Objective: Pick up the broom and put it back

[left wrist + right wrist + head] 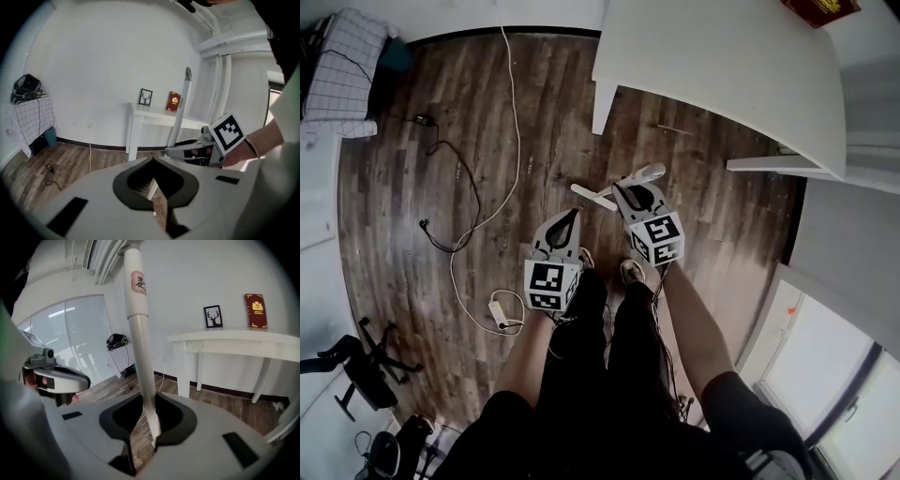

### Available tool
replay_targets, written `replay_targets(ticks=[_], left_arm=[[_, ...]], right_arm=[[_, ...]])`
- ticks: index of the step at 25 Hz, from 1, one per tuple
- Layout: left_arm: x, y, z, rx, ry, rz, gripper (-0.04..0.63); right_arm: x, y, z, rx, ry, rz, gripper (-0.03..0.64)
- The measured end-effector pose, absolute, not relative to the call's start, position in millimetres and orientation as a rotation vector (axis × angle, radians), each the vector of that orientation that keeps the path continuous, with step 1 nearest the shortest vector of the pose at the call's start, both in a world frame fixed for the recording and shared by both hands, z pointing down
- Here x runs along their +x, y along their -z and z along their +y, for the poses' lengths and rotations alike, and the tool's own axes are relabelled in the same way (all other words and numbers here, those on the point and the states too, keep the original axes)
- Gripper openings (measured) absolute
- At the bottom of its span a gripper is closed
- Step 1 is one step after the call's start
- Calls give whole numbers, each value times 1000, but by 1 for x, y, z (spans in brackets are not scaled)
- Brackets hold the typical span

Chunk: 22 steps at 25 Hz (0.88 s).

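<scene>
A person is standing on a dark wooden floor, seen from above, holding a claw in each hand. The right claw is clamping the broom by its white handle. In the right gripper view the jaws of this claw are pressing on the handle's narrow lower part, and the broom is rising nearly upright out of them, with a reddish label near its top. The broom's brush end is not showing in any view.

The left claw is hanging just beside the right one, on the person's left, and is holding nothing. In its own view its jaws are standing a narrow gap apart, with only floor showing between them.

A white table is standing against the wall ahead of both claws, carrying a framed deer picture and a red book. A white cable is trailing across the floor to the left of the left claw.
</scene>
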<state>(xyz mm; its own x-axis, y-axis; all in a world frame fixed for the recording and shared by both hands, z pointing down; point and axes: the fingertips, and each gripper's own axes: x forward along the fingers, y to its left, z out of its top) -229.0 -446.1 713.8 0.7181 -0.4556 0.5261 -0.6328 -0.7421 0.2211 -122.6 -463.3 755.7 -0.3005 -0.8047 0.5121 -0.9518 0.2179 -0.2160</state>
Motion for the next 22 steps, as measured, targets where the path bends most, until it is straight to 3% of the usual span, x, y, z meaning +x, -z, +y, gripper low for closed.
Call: replay_targets(ticks=[22], left_arm=[[-210, -705, -495, 2510, -562, -843, 0]], right_arm=[[-38, -798, -595, 1920, -877, -1957, 98]])
